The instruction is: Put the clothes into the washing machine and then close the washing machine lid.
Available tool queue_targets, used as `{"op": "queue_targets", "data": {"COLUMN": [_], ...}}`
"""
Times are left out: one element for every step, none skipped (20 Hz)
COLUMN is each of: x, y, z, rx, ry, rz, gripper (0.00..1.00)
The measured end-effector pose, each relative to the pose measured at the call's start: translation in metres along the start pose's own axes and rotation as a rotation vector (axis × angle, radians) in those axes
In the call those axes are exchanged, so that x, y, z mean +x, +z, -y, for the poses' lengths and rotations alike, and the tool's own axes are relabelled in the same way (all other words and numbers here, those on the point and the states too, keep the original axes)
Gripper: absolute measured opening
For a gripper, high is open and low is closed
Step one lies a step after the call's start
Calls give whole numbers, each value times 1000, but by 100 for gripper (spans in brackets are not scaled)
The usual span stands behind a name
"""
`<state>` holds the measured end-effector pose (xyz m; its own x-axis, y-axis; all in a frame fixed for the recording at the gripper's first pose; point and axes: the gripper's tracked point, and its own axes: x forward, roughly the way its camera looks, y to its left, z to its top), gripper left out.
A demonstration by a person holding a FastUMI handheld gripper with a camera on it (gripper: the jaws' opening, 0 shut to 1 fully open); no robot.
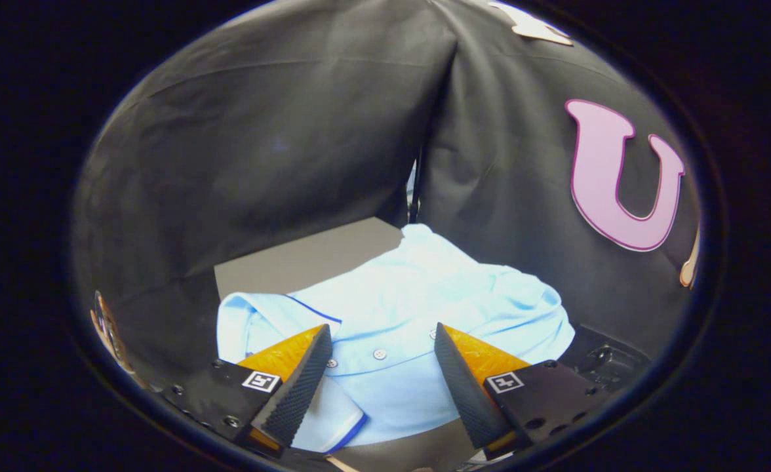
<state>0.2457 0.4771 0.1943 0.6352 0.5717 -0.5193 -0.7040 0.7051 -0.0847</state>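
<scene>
Gripper view: claw [383,347] wide open, holding nothing. Shirt [418,308] lies crumpled on table [294,262] directly ahead & below, button placket btwn the fingers, bulk spreading beyond them to the right. Next, prob. straight down to pinch.

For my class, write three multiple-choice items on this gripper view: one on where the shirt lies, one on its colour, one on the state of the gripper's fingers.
1. Where does the shirt lie?
A. On the grey surface, between and ahead of the fingers
B. Hanging on the booth wall
C. Inside a drum

2. What colour is the shirt?
A. Red
B. Light blue
C. Dark green

3. How does the gripper stand?
A. Shut on the shirt
B. Shut on nothing
C. Open, fingers apart over the shirt

Answers: 1 A, the cloth spreads flat over the grey surface; 2 B, pale blue with a darker blue trim line; 3 C, buttoned fabric shows in the wide gap between the fingers.
</scene>
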Motion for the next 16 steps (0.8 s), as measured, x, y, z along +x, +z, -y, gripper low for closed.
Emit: {"op": "queue_targets", "data": {"x": [1, 2, -3, -1, 2, 2, 0, 1, 3, 4, 5, 7, 7, 6, 8, 6], "y": [-5, -6, -7, -11, -15, -13, -16, -13, -13, -12, -13, -13, -14, -14, -13, -13], "z": [-1, -2, -1, -2, -5, -5, -4, -4, -4, -6, -14, -17, -16, -16, -16, -17], "rx": [16, 47, 81, 116, 152, 171, 166, 160, 157, 159, 172, 177, 171, 179, 187, 224], "ry": [3, 8, 11, 17, 29, 32, 31, 26, 17, 22, 47, 44, 43, 38, 33, 24], "rz": [-6, -5, -10, -20, -22, -12, -13, -7, -11, -9, -6, -2, -4, -6, -6, -1], "gripper": [98, 99, 99, 98, 98, 97, 97, 89, 82, 74, 67, 59, 52, 44, 37, 29]}}
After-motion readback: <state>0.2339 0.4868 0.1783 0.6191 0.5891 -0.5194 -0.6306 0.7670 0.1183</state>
